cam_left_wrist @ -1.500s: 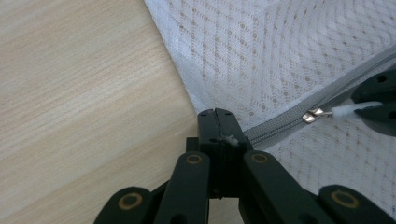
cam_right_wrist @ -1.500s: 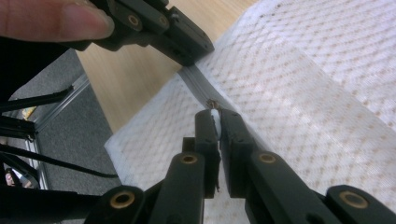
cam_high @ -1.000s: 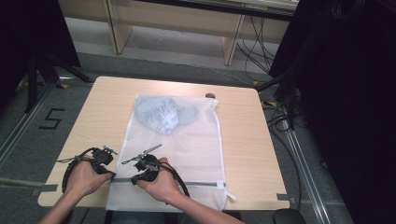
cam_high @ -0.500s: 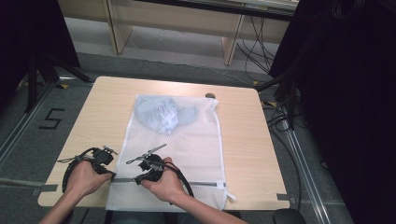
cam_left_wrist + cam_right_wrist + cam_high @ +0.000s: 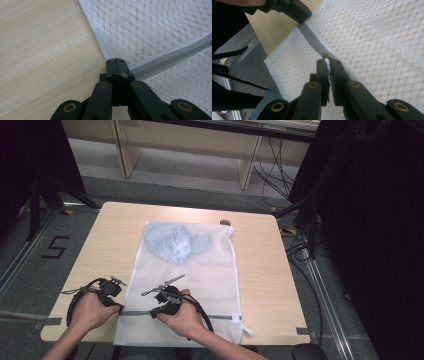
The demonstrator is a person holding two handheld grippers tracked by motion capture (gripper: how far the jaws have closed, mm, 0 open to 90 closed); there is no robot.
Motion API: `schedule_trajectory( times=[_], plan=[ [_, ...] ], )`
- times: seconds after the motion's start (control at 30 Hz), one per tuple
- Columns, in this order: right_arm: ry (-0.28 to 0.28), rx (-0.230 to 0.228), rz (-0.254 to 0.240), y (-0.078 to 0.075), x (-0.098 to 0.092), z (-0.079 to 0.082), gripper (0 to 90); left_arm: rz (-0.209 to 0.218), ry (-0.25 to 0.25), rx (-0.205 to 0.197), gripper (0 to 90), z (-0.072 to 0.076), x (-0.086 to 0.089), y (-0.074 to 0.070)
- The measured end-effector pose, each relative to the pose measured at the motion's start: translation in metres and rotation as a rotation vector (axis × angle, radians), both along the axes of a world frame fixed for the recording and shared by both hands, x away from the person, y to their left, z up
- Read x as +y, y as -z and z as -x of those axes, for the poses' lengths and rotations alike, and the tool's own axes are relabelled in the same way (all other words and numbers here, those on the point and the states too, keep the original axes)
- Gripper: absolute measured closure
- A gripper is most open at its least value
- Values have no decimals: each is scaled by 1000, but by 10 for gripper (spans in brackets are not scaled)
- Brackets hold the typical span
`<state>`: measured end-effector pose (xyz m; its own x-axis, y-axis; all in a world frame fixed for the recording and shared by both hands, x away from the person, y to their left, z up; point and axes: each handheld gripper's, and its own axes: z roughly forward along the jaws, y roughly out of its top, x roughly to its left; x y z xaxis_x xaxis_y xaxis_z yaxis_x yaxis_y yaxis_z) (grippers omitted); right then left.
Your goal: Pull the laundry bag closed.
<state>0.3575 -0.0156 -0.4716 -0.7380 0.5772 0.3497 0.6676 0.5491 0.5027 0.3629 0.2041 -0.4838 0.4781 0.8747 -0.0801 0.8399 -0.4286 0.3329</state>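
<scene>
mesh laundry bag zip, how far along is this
Done: a blue-grey garment already lies inside the white mesh bag at its far end. In hand: the left gripper is shut on the bag's edge at the grey zipper's end, and the right gripper pinches the small white zipper pull. Left: whichever way it runs, most of the zipper's length lies ahead, toward the bag's right edge.

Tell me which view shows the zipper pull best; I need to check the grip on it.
The right gripper view: the pull sits close up at the right claw tips, which pinch its white tab. The left gripper view shows the zipper, not the pull. In the high view the hand covers that spot.
</scene>
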Motion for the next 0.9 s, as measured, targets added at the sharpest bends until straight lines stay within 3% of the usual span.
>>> schedule_trajectory(
  times=[0.9],
  plan=[
    [43,19,10,0,-36,1,871,-3,-5,0,900,0,0,0]
  ],
)
